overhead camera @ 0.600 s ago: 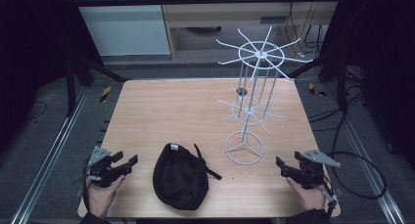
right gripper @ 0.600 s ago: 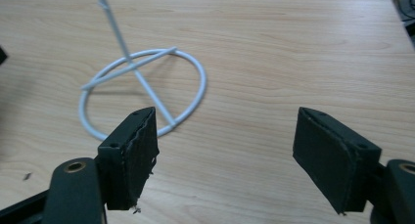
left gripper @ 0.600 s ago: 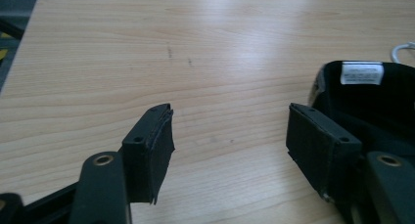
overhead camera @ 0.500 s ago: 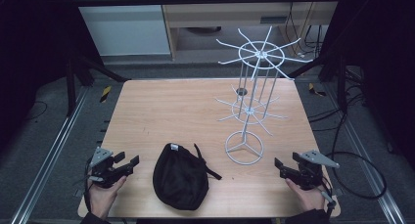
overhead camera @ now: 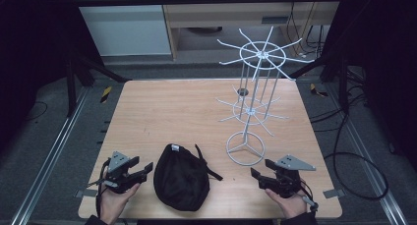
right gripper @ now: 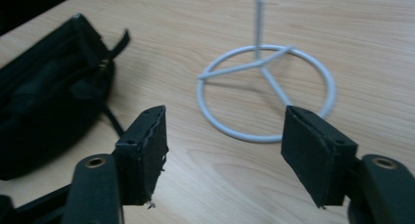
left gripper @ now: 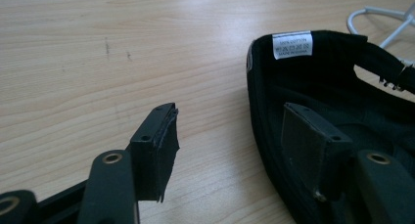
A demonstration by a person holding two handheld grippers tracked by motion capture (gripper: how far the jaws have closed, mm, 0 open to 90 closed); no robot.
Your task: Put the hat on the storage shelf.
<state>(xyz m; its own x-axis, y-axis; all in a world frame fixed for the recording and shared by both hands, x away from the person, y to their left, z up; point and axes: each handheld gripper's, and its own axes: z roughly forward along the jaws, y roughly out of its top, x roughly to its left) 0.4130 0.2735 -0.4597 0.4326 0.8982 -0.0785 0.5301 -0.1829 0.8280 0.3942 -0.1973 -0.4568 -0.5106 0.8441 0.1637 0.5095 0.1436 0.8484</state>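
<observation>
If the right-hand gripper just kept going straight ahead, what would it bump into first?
Probably the round base ring of the white wire rack, which lies straight ahead between the open jaws of the right gripper. The black cap sits off to its side.

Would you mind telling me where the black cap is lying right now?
In the high view, the black cap lies near the table's front edge, between the left gripper and the white wire stand's ring base.
</observation>
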